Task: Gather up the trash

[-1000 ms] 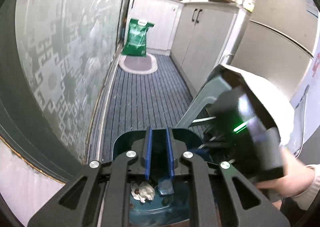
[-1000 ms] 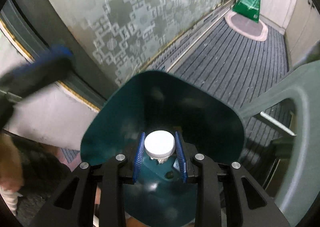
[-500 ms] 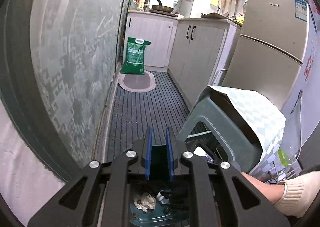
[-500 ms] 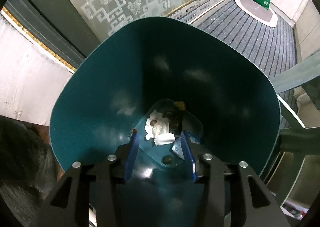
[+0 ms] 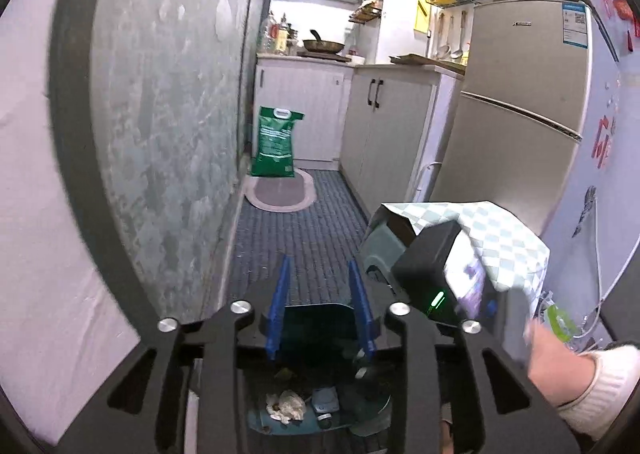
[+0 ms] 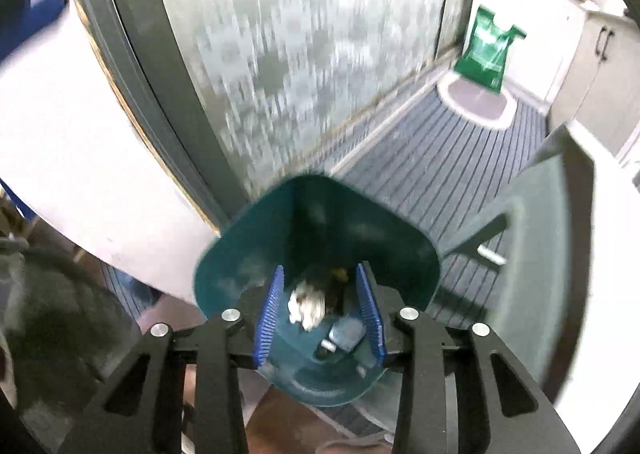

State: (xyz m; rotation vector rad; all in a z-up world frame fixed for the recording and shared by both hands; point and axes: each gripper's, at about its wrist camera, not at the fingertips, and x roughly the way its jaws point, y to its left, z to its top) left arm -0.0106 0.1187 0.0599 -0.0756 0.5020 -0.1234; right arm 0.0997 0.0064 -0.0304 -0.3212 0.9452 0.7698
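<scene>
Down low in the left wrist view, the left tool [image 5: 320, 306] has just been opening its blue fingers [image 5: 279, 310]; they now stand moderately apart with nothing between them. Beneath them sits a teal bin [image 5: 316, 314], and on its bottom lie a crumpled tissue [image 5: 286, 406], a small blue-grey packet [image 5: 325, 398] and dark scraps too small to name. To the right, the right tool's black body with a green light [image 5: 438, 299] is gripped by a hand [image 5: 556, 362] in a cream cuff, in front of a grey-green stool [image 5: 380, 250] draped with a checked cloth [image 5: 504, 242]. Farther off stand a green bag [image 5: 276, 142] behind an oval mat [image 5: 280, 196], white cabinets [image 5: 384, 134] and a fridge [image 5: 520, 102]; a frosted patterned panel [image 5: 168, 94] runs along the left.

From the right wrist view, much blurred, the right tool [image 6: 320, 304] points steeply down into the same teal bin [image 6: 240, 266]. Its jaws have just been closing a little, and they stand at a moderate gap with nothing pinched. Seen between the fingers, on the bin's bottom, are the white tissue [image 6: 306, 304], the blue-grey packet [image 6: 347, 332], a small yellow bit [image 6: 341, 274] and a white cap-like piece [image 6: 328, 344]. The stool [image 6: 540, 222] stands just right of the bin on the striped floor mat [image 6: 440, 158].
</scene>
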